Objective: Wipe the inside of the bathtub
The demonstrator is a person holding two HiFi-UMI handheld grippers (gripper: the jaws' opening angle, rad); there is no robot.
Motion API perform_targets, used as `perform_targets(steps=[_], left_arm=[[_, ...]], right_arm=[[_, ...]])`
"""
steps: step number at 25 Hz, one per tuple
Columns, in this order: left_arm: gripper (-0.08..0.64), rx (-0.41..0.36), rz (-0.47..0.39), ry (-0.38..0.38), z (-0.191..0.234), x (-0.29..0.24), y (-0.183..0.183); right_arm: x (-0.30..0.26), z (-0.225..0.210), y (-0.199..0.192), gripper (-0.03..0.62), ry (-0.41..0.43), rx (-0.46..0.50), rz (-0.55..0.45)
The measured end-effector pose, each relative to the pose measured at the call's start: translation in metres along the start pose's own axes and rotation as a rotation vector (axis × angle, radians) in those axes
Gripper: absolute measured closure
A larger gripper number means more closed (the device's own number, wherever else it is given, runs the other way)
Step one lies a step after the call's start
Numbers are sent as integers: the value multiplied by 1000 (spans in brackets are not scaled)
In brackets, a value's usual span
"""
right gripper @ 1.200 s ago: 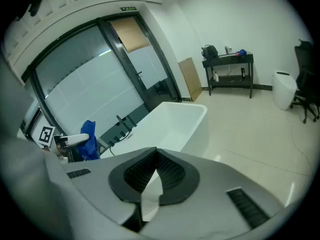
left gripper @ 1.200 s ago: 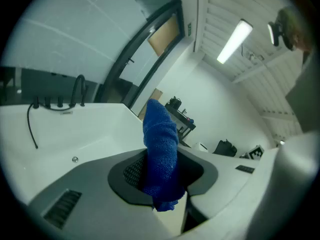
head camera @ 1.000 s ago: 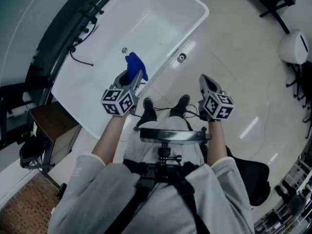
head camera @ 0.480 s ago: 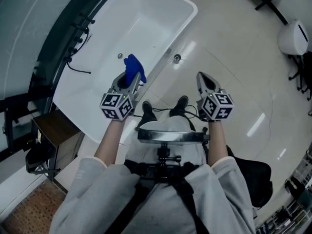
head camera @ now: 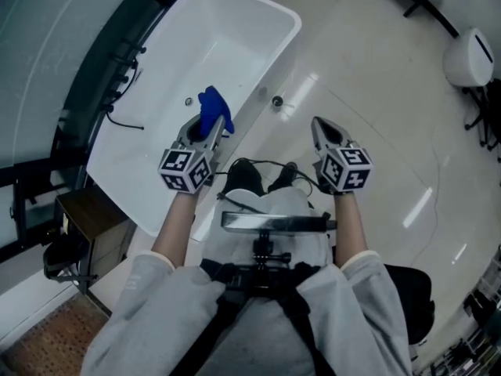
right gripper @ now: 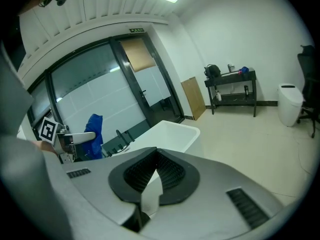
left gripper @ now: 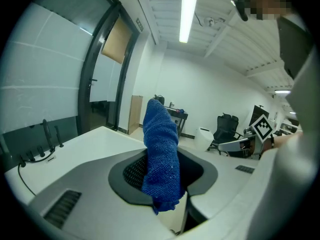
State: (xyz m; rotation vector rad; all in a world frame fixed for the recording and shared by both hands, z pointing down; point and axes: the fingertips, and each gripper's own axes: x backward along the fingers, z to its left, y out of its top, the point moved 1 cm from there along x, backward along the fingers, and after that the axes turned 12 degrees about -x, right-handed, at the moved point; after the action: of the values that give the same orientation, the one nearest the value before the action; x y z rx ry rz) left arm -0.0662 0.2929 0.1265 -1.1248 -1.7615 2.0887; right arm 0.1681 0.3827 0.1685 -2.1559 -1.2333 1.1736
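The white bathtub [head camera: 235,37] lies at the upper left of the head view and shows pale behind the jaws in the right gripper view [right gripper: 172,131]. My left gripper [head camera: 207,125] hangs over the tub's near side, shut on a blue cloth [head camera: 210,105] that sticks up beyond its jaws. In the left gripper view the blue cloth [left gripper: 161,154] stands upright, pinched between the dark pads. My right gripper [head camera: 322,130] is over the floor to the right of the tub, jaws together and holding nothing. The right gripper view also catches the blue cloth [right gripper: 93,129] at its left.
A drain [head camera: 189,101] sits in the tub's bottom and a round fitting [head camera: 277,101] on its rim. Taps and a hose [head camera: 125,77] line the dark wall side. A wooden stand [head camera: 84,210] is at the tub's end, a white bin [head camera: 467,57] far right.
The tub has slid up and left in the head view as the person shifts. Both grippers keep nearly the same places, and the left one still grips the cloth.
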Motion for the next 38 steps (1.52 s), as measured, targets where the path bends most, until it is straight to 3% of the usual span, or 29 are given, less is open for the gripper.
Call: perform_targets(steps=[7,13,17,30,38], left_arm=[[428,28,-2,13,4,-9,11],[428,62,25,0,30,-32,-1],[428,60,23,-7,47,-56,10],[428,96,56,-42,140,-120,15],[430,112,131,-121,174,-160,-7]], right_arm=[[-14,-6,12,583,22,-1,32],[-44,-1,31,583,14,30,43],[-66,0,51,583,15,50,61],[-191,38,108,583,72,148,157],[-256,49,122,583,49,266,224]])
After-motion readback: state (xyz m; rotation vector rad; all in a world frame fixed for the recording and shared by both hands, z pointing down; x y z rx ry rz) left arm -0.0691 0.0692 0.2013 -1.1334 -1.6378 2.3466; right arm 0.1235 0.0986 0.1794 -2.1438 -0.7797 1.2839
